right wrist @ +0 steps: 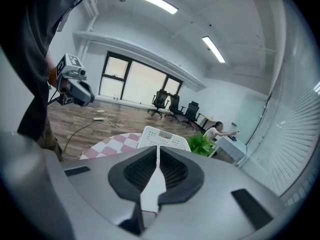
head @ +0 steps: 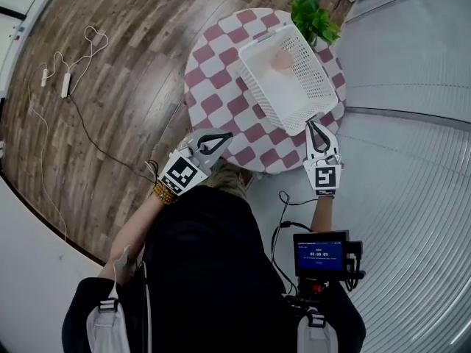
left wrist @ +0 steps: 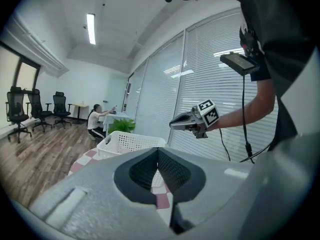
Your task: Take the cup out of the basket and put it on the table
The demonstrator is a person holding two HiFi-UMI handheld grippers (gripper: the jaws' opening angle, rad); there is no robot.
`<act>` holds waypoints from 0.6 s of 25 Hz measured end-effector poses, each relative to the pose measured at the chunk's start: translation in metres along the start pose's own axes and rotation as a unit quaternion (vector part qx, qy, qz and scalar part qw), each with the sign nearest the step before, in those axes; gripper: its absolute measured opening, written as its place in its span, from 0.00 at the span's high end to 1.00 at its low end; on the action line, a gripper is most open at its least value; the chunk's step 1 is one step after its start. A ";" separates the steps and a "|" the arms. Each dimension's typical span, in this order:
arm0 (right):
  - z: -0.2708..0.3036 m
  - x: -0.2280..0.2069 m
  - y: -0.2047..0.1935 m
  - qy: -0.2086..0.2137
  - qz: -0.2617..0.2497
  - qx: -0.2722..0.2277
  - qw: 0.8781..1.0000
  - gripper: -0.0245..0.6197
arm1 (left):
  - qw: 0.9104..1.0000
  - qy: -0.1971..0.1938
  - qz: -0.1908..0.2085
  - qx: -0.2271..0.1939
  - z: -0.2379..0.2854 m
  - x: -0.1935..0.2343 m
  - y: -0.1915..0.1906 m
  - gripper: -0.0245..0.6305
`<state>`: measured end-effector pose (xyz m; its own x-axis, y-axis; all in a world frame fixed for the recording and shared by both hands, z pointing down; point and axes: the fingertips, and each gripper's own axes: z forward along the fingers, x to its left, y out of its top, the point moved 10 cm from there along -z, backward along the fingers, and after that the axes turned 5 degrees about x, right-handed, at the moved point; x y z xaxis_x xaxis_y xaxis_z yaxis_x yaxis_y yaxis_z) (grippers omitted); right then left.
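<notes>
A pale pink cup (head: pixel 280 62) lies inside the white perforated basket (head: pixel 318 87) on the round table with the pink-and-white checked cloth (head: pixel 213 76). My right gripper (head: pixel 313 126) hovers just off the basket's near corner, shut and holding nothing. My left gripper (head: pixel 227 136) hangs over the table's near edge, also shut and empty. In the left gripper view the basket (left wrist: pixel 127 143) shows beyond the shut left gripper (left wrist: pixel 158 151), with the right gripper (left wrist: pixel 175 124) above it. The right gripper view shows the basket (right wrist: pixel 162 138) past the shut right gripper (right wrist: pixel 158 149). Both gripper views hide the cup.
A green potted plant (head: pixel 313 17) stands at the table's far edge behind the basket. A power strip with cables (head: pixel 65 84) lies on the wooden floor at left. A wall of window blinds (head: pixel 412 160) runs along the right. A crouching person (left wrist: pixel 95 122) and office chairs (left wrist: pixel 20 111) are far off.
</notes>
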<state>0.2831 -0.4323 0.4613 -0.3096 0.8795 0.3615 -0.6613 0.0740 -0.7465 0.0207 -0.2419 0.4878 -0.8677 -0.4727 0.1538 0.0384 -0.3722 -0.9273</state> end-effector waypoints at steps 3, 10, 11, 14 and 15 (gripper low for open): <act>0.021 -0.012 0.004 0.031 -0.017 0.011 0.999 0.94 | 1.000 0.019 -0.011 0.003 -0.004 0.008 -0.002 0.96; 0.062 -0.027 0.013 0.095 -0.149 0.058 0.983 0.94 | 0.997 0.070 -0.038 -0.004 -0.018 0.022 -0.007 0.96; 0.068 -0.030 0.014 0.105 -0.172 0.065 0.977 0.93 | 0.996 0.074 -0.039 -0.005 -0.020 0.024 -0.006 0.96; 0.088 -0.042 0.013 0.137 -0.223 0.089 0.961 0.86 | 0.995 0.091 -0.042 -0.007 -0.027 0.028 -0.007 0.96; 0.095 -0.046 0.013 0.148 -0.240 0.098 0.954 0.82 | 0.994 0.097 -0.045 -0.006 -0.029 0.029 -0.008 0.96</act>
<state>0.2235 -0.5162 0.4885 0.2487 0.8626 0.4405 -0.8024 0.4382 -0.4052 -0.0190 -0.2297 0.4905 -0.9467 -0.2743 0.1686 -0.0488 -0.3955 -0.9172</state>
